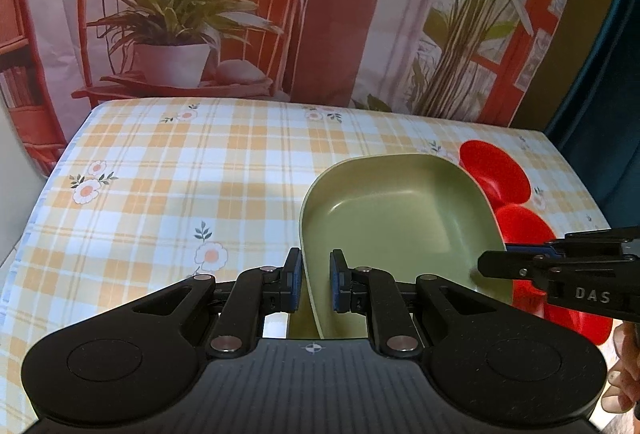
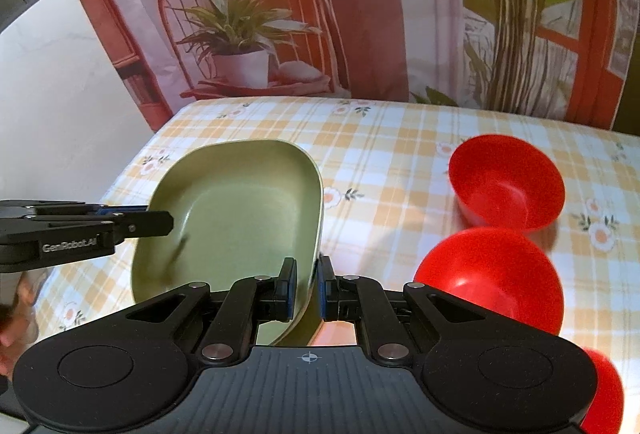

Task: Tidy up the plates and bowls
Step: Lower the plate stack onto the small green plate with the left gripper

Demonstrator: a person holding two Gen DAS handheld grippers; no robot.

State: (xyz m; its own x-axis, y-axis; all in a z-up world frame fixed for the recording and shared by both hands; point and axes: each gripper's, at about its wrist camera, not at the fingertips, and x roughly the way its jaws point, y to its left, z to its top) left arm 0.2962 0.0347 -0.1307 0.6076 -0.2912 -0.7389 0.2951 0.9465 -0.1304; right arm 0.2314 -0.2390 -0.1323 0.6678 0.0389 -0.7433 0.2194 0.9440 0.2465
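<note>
A green squarish plate (image 1: 400,218) is held above the checked tablecloth by both grippers. My left gripper (image 1: 316,280) is shut on its left rim. My right gripper (image 2: 308,284) is shut on its right rim; the plate also shows in the right wrist view (image 2: 236,210). Three red bowls lie to the right of the plate: a far one (image 2: 508,180), a middle one (image 2: 492,274) and a near one (image 2: 604,394) mostly hidden behind my right gripper. In the left wrist view the far bowl (image 1: 496,170) and the middle bowl (image 1: 524,224) peek out behind the plate.
The table (image 1: 180,170) carries a yellow and white checked cloth with flower prints. A printed backdrop (image 1: 240,2) with a chair and plants hangs at the far edge. A white wall (image 2: 60,106) stands left of the table.
</note>
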